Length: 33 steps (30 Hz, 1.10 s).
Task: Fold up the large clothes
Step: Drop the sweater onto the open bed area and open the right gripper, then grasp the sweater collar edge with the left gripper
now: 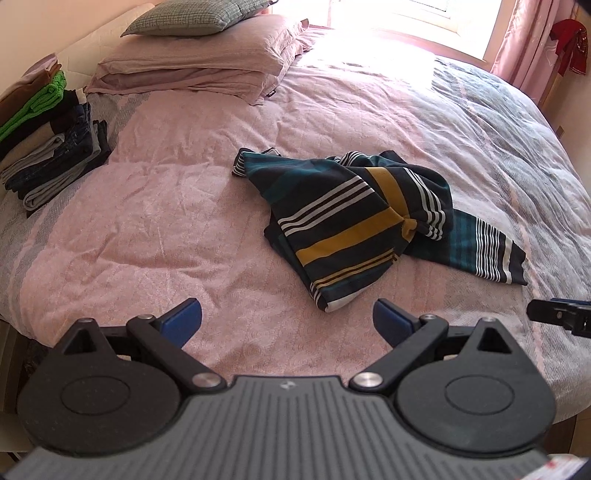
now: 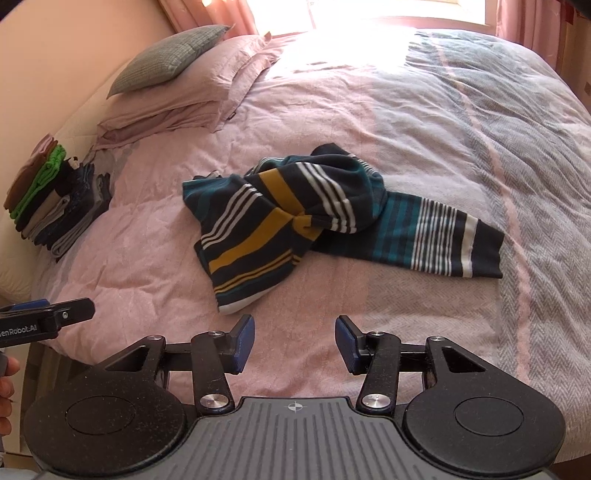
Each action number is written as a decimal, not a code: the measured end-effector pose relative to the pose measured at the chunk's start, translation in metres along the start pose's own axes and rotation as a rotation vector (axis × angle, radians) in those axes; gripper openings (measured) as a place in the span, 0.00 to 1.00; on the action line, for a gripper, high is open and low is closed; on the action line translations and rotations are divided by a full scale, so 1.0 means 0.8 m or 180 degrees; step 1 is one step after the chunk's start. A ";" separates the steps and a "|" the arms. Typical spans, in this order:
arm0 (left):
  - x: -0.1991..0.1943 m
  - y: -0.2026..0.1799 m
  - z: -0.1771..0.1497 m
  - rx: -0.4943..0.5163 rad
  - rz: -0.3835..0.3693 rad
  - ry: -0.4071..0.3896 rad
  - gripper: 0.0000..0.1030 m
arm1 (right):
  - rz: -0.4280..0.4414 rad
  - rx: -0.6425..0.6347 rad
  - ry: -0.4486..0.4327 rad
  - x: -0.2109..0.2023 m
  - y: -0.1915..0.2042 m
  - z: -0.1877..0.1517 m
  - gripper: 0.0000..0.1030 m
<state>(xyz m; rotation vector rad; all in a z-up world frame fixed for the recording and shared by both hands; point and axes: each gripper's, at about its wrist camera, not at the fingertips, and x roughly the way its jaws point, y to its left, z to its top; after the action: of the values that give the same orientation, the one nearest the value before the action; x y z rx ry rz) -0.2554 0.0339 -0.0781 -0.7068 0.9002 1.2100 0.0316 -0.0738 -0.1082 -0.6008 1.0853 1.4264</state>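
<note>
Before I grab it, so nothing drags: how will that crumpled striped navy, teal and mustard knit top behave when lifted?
The crumpled striped navy, teal and mustard knit top is probably floppy: it lies bunched in soft folds. Lifted at one point, its spread sleeve would likely trail. It probably won't slide easily on the pink quilted bedcover.

Strong daylight pours in from the window (image 1: 406, 22) at the far side of the bed (image 1: 184, 206), blowing out the glass and the nearest stretch of bedding to plain white in both views, while the near part of the bed lies in softer, even light with a pinkish cast. Shadows are faint, showing mostly in the creases of the striped garment (image 2: 295, 221). Both fisheye views bend the bed's edges into curves, darken at the upper corners, and stay reasonably sharp throughout.
</note>
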 end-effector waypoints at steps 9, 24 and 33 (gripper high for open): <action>0.071 0.028 0.033 -0.0228 -0.0069 0.0111 0.95 | -0.0398 0.0392 0.0066 0.025 -0.059 0.023 0.44; 0.326 0.101 0.174 -0.0569 -0.0198 0.0225 0.94 | -0.1208 0.1003 0.0334 0.087 -0.119 0.087 0.44; 0.459 0.136 0.224 -0.1283 -0.0220 0.0373 0.89 | -0.1546 0.1202 0.0650 0.108 -0.145 0.069 0.44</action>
<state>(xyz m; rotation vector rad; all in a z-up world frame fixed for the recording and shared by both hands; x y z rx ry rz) -0.2875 0.3845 -0.3120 -1.1321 0.7257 1.3127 0.1396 0.0015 -0.1897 -0.6854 1.2285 0.7297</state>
